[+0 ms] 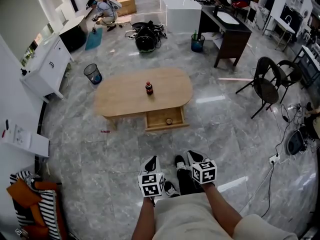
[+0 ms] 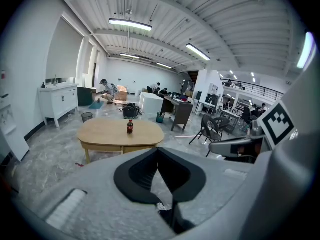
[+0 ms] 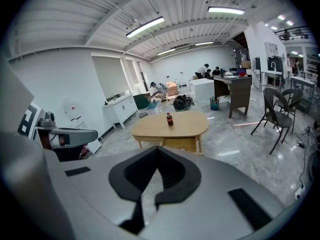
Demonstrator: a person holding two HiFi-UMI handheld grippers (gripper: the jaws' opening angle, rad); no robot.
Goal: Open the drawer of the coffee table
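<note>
**Two tongs shut, drawer (image 1: 165, 118) out**

Left tongs (image 1: 151, 161) and right tongs (image 1: 192, 156) closed tight on nothing, side by side above the floor (image 1: 100, 154), well back from the wooden surface (image 1: 125, 96). Drawer open on the near side, small round thing (image 1: 169, 121) inside. Bottle (image 1: 149, 88) upright on top.

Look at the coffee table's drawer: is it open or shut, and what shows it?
Open. In the head view the drawer juts out from under the coffee table, floor exposed, with a small round object inside.
</note>
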